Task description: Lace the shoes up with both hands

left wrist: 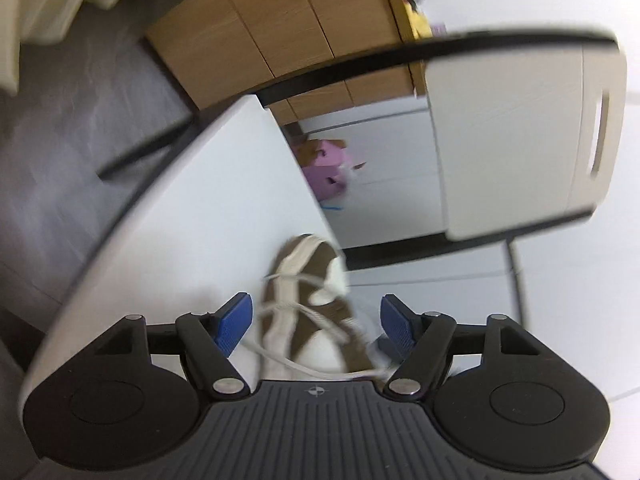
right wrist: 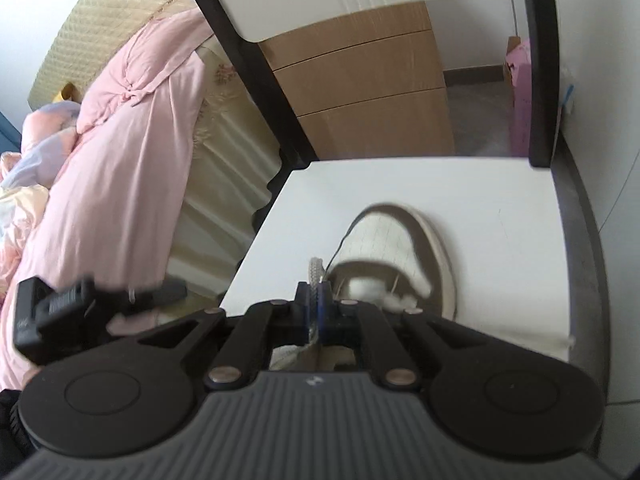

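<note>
A brown and cream shoe (left wrist: 312, 280) lies on a white chair seat (left wrist: 192, 208), with loose white laces (left wrist: 304, 312) crossing its tongue. My left gripper (left wrist: 316, 320) hovers just above it, open, its blue pads (left wrist: 236, 320) on either side of the laces without touching them. In the right wrist view the same shoe (right wrist: 400, 252) points away, toe up the frame. My right gripper (right wrist: 316, 300) is shut on a white lace (right wrist: 315, 272), which sticks up in a loop from between the blue pads.
The white seat (right wrist: 460, 184) has a black frame and a white backrest (left wrist: 520, 140). A wooden drawer unit (right wrist: 368, 88) stands behind, and a pink box (left wrist: 324, 168) sits on the floor. Pink bedding (right wrist: 132, 140) lies left of the chair, next to the other gripper (right wrist: 60, 308).
</note>
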Motion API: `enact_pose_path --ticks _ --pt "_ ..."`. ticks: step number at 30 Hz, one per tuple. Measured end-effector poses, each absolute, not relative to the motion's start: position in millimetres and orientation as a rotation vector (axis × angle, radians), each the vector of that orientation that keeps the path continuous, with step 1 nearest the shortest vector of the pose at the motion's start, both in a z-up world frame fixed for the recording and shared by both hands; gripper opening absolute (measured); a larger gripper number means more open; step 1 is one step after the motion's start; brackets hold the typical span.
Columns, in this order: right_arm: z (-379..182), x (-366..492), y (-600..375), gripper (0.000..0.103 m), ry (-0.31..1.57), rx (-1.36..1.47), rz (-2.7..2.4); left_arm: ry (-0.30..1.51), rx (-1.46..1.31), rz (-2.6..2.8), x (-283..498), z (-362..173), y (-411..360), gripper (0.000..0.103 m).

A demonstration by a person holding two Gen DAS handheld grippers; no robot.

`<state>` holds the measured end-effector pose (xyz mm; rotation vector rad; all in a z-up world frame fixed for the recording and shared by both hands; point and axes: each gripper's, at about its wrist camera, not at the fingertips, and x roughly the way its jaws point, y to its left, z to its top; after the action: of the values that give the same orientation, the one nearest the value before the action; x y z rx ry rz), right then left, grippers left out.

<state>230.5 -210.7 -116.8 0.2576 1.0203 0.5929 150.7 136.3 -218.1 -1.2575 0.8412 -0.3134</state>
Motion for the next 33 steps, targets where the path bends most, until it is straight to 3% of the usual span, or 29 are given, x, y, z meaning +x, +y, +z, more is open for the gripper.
enact_pose_path --ticks 13,16,18,20,24,25,28,33 --pt "-119 197 -186 0.004 0.952 0.275 0.675 0.873 -1.487 -0.325 169 -243 118 0.069" --pt "-117 190 -178 0.004 0.946 0.26 0.706 0.857 -1.511 -0.298 169 -246 119 0.055" --pt "-116 185 -173 0.004 0.942 0.251 0.727 0.859 -1.512 -0.284 169 -248 119 0.02" --pt "-115 182 -175 0.005 0.939 0.251 0.727 0.862 -1.484 -0.259 169 -246 119 0.005" --pt "-114 176 -182 0.008 0.935 0.255 0.72 0.825 -1.398 -0.297 170 -234 120 0.002" --pt "-113 174 -184 0.012 0.934 0.256 0.718 0.815 -1.349 -0.319 170 -228 119 0.002" --pt "-112 169 -189 0.047 0.931 0.258 0.712 0.766 -1.206 -0.415 172 -208 111 0.002" --pt "-92 160 -236 0.048 0.862 0.428 0.641 0.657 -1.006 -0.676 170 -172 95 0.003"
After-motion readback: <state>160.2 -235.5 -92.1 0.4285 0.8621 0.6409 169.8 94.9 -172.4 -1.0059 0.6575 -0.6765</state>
